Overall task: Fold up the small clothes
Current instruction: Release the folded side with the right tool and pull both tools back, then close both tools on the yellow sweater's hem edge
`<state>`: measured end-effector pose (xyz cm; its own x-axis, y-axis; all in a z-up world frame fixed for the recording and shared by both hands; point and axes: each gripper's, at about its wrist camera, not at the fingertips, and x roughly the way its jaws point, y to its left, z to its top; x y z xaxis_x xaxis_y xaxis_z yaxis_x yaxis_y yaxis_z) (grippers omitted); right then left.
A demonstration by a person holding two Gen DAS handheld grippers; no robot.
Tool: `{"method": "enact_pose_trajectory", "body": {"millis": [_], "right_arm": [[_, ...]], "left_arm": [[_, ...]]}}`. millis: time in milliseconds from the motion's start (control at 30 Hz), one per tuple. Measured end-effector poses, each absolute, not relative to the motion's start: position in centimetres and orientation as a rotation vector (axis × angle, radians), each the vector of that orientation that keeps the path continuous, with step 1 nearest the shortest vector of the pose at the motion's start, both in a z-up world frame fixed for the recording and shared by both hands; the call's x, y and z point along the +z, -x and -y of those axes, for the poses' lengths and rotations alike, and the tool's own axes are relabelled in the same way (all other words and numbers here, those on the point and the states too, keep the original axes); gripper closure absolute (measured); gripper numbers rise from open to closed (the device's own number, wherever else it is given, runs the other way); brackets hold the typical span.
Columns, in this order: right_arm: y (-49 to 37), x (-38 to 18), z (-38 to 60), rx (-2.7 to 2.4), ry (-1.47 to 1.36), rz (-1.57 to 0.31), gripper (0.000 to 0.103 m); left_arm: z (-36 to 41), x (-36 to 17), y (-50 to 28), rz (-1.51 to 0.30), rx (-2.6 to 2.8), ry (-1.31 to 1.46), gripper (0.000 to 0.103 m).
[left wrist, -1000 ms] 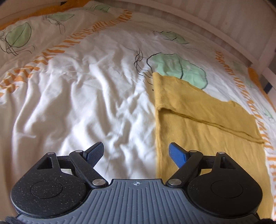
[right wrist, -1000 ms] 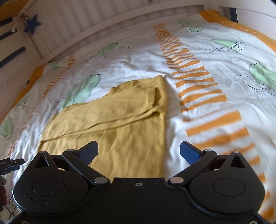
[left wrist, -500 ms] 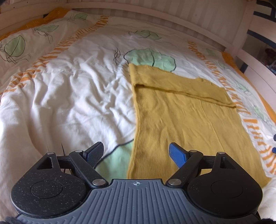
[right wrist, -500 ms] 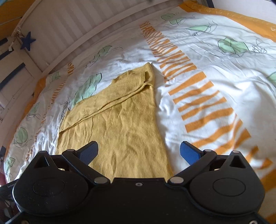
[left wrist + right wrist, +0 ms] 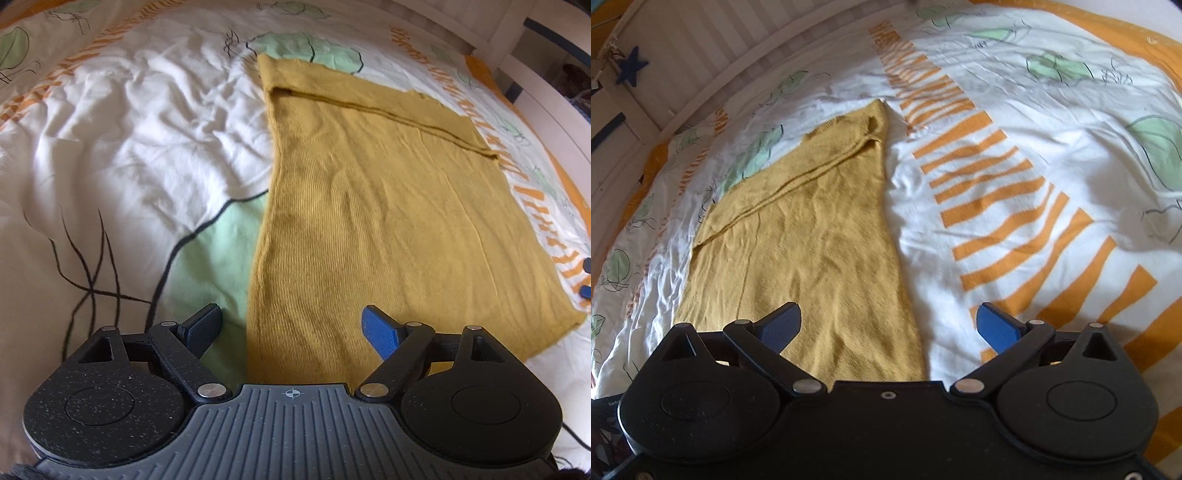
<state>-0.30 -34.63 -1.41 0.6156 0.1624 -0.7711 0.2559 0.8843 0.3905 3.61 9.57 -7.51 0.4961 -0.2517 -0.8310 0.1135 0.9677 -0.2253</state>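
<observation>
A mustard-yellow knit garment lies flat on the bed, its far end folded over in a band. It also shows in the right wrist view. My left gripper is open and empty, hovering over the garment's near left edge. My right gripper is open and empty, over the garment's near right corner. The right gripper's blue fingertips peek in at the right edge of the left wrist view.
The garment rests on a rumpled white duvet printed with green leaves and orange stripes. A white slatted bed rail runs along the far side, with a blue star hanging at its left end.
Both grippers have pulled back toward the garment's near end, so more of the garment shows. Both stayed open and empty.
</observation>
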Motion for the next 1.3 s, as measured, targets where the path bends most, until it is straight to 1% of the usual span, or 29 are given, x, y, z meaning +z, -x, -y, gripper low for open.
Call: {"method": "enact_pose_trajectory", "body": {"millis": [233,367,433,467,533,567,600,1067,1133,1200,1233,1300], "right_arm": [[-0.6,-3.0,35.0,-0.016,-0.554,-1.016,0.001],[-1.3,-4.2,35.1,0.059,-0.619,-1.067,0.000],[-1.4,-4.7,35.1,0.097,-0.654,-1.078,0.000],[-1.5,-4.9,35.1,0.114,-0.668,-1.083,0.000],[-1.8,-5.2,35.0,0.129,-0.686,-1.090,0.000],[-1.9,-5.4,35.0,0.133,-0.694,-1.092,0.000],[-2.0,-5.6,34.9,0.138,-0.702,-1.092,0.000],[-2.6,-5.9,34.7,0.171,-0.712,-1.080,0.000],[-2.7,-6.0,34.5,0.171,-0.709,-1.080,0.000],[-2.7,-6.0,34.5,0.173,-0.708,-1.079,0.000],[-2.7,-6.0,34.5,0.174,-0.707,-1.078,0.000],[-2.7,-5.9,34.5,0.178,-0.701,-1.079,0.000]], "left_arm": [[-9.6,-8.3,-3.9,-1.043,-0.238,0.157,0.020],[-9.4,-8.5,-4.1,-1.038,-0.246,0.150,0.018],[-9.3,-8.6,-4.3,-1.035,-0.256,0.157,0.012],[-9.2,-8.7,-4.4,-1.034,-0.264,0.164,0.008],[-8.9,-8.9,-4.6,-1.030,-0.264,0.161,0.006],[-8.7,-9.0,-4.7,-1.027,-0.267,0.158,0.002],[-8.6,-9.0,-4.7,-1.026,-0.273,0.156,0.001],[-8.7,-8.8,-4.4,-0.997,-0.298,0.163,0.003],[-8.6,-8.7,-4.2,-0.992,-0.290,0.157,0.011],[-8.7,-8.5,-4.0,-0.987,-0.283,0.155,0.023],[-8.8,-8.4,-3.9,-0.988,-0.277,0.154,0.025],[-8.9,-8.2,-3.7,-0.997,-0.273,0.151,0.034]]}}
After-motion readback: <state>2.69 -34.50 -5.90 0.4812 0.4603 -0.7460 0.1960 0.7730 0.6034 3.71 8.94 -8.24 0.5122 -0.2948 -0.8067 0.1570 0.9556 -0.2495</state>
